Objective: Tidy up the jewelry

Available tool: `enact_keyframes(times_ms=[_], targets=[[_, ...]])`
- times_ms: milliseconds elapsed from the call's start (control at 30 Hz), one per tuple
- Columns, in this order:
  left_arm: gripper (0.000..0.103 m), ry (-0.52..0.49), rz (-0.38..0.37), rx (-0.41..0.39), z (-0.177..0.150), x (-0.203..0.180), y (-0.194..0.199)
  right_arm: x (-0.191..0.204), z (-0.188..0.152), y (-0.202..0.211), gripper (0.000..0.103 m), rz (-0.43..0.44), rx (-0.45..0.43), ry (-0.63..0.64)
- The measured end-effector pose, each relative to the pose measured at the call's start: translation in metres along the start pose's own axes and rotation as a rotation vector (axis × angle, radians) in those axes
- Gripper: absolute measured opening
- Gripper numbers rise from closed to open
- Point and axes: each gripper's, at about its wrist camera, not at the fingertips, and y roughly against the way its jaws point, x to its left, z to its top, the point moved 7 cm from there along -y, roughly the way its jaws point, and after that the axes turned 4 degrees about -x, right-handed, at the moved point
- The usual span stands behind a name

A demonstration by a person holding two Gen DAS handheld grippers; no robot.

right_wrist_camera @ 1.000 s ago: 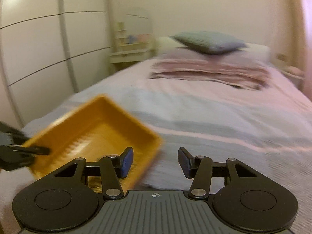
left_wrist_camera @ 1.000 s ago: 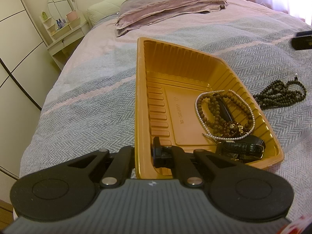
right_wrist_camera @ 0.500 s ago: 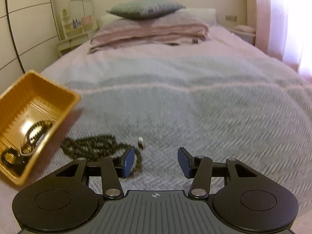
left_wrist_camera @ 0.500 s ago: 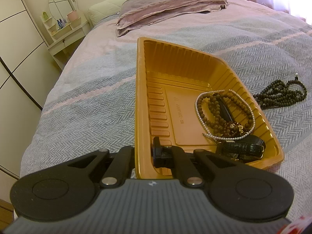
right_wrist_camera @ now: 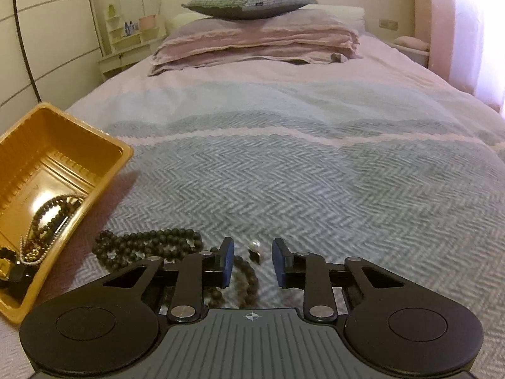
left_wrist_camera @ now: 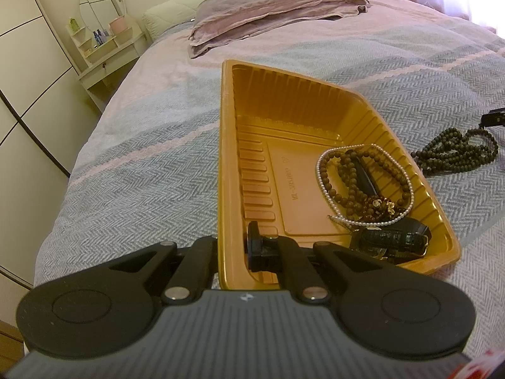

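My left gripper (left_wrist_camera: 233, 246) is shut on the near wall of the golden plastic tray (left_wrist_camera: 225, 126), one finger outside and one inside. In the tray lie a pearl necklace (left_wrist_camera: 322, 170), brown bead strings (left_wrist_camera: 350, 186) and a black strap watch (left_wrist_camera: 391, 240). A dark bead necklace (left_wrist_camera: 457, 153) lies on the bedspread right of the tray. In the right wrist view my right gripper (right_wrist_camera: 252, 260) hangs low over that dark bead necklace (right_wrist_camera: 148, 246), its jaws closing around the end with a small pearl-like bead (right_wrist_camera: 254, 245); the pads do not press on it. The tray (right_wrist_camera: 104, 177) sits at the left.
Everything rests on a bed with a grey and pink herringbone spread (right_wrist_camera: 315, 189). Folded pink bedding and a green pillow (right_wrist_camera: 249, 1) are at the head. A white dresser with a round mirror (left_wrist_camera: 104, 34) and wardrobe doors (left_wrist_camera: 28, 72) stand to the left.
My right gripper swung away from the tray, sank toward the dark bead necklace and narrowed its jaws around its end. The left gripper and tray kept still.
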Motion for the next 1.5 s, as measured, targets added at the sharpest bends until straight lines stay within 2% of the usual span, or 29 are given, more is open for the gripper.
enact_keyframes(times_ms=[67,167,367,533,800,1033,1233,1500], targets=[[0.003,-0.003,0.001,0.002,0.0,0.0,0.0,0.002,0.0,-0.007,0.022,-0.018,0.008,0.019],[0.003,-0.003,0.0,0.005,-0.001,0.0,-0.001,0.002,-0.002,-0.015,0.008,-0.031,0.02,0.032],[0.003,-0.001,0.0,0.006,-0.002,0.001,-0.002,0.0,0.013,0.009,0.008,-0.015,-0.052,0.024],[0.003,0.0,-0.004,0.002,-0.001,0.001,-0.001,0.012,0.036,0.035,0.008,0.054,-0.101,0.041],[0.003,-0.002,-0.007,-0.001,-0.001,0.001,0.0,0.08,0.052,0.056,0.008,0.204,-0.121,0.151],[0.003,-0.001,-0.008,-0.002,0.0,0.001,0.001,0.16,0.039,0.043,0.008,0.338,-0.088,0.27],[0.003,0.004,-0.011,-0.002,-0.001,0.001,-0.001,0.205,0.028,0.028,0.008,0.385,-0.065,0.342],[0.003,0.006,-0.016,-0.002,-0.002,0.001,-0.002,0.227,0.022,0.014,0.008,0.394,-0.045,0.378]])
